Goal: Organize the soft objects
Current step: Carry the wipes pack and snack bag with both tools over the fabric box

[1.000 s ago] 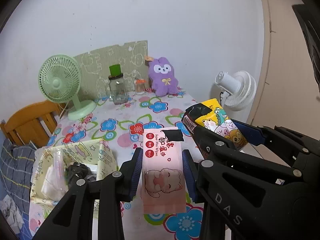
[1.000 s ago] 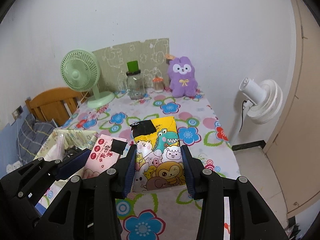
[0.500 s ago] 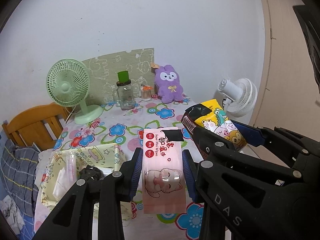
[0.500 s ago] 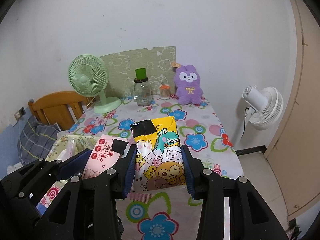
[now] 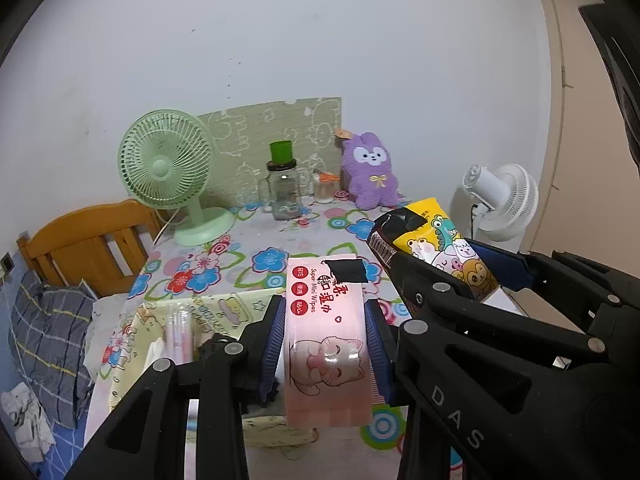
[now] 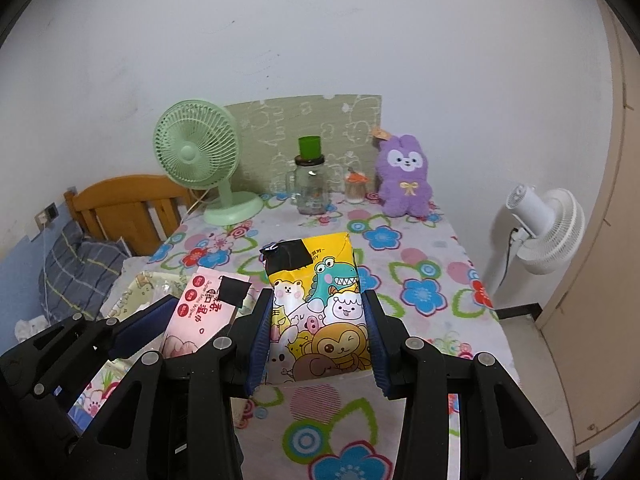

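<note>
Pulling back from the table's far end, we are keeping the left gripper (image 5: 325, 344) clamped on the pink wipes pack (image 5: 325, 336) and the right gripper (image 6: 318, 332) clamped on the yellow cartoon pack (image 6: 316, 312), both raised beside the fabric bin (image 5: 208, 312), nearing drop-off.

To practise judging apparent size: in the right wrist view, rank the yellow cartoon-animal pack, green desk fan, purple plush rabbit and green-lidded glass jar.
1. Yellow cartoon-animal pack, though nearness inflates it.
2. Green desk fan.
3. Purple plush rabbit.
4. Green-lidded glass jar.

Both wrist views look downward over one floral table (image 5: 280, 236).
</note>
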